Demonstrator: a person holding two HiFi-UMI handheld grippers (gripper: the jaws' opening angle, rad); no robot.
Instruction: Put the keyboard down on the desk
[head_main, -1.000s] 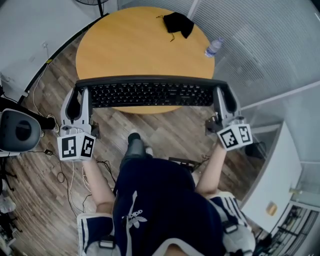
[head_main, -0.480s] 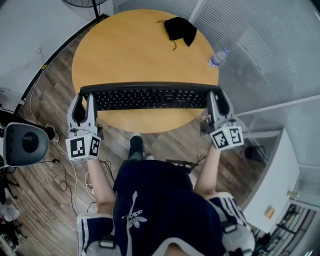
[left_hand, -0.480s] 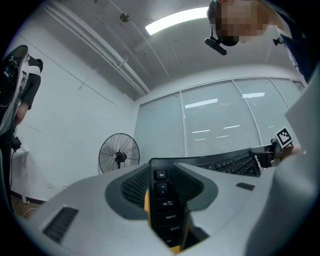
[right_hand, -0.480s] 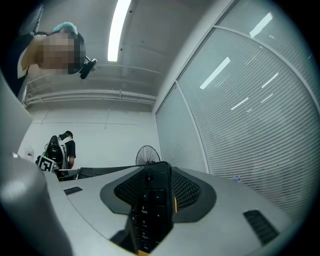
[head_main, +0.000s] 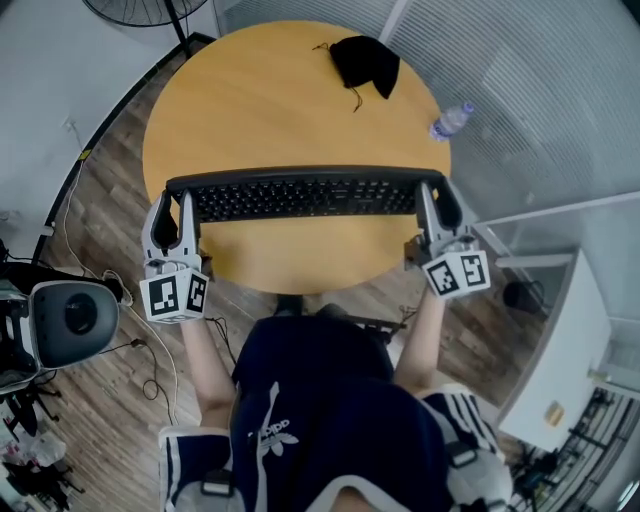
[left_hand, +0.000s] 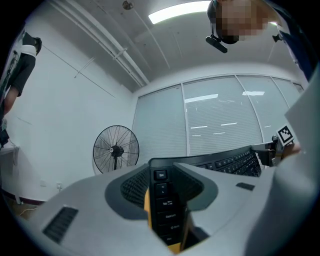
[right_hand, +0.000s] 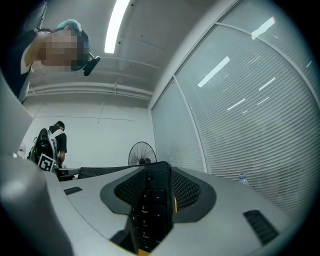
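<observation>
While I stood at the near edge of the round desk, both tongs were clenched on the black keyboard, one at each short end. My left gripper had the end at the desk's left rim; its own view showed the jaws closed on the column of keys with Esc at the top, grey pads pressed to either side. My right gripper had the end at the desk's right rim, jaws closed on the numpad keys. The keyboard ran level across the near half of the desk, keys up, long side parallel to the desk's near edge, and both ends reached out about to the rim. I couldn't tell whether its underside touched the desk top or hung just above it. A black pouch with a cord lay on the far part of the desk, well apart from the keyboard. A water bottle lay just off the desk's far right edge. A standing fan stood beyond the desk's far left side.
</observation>
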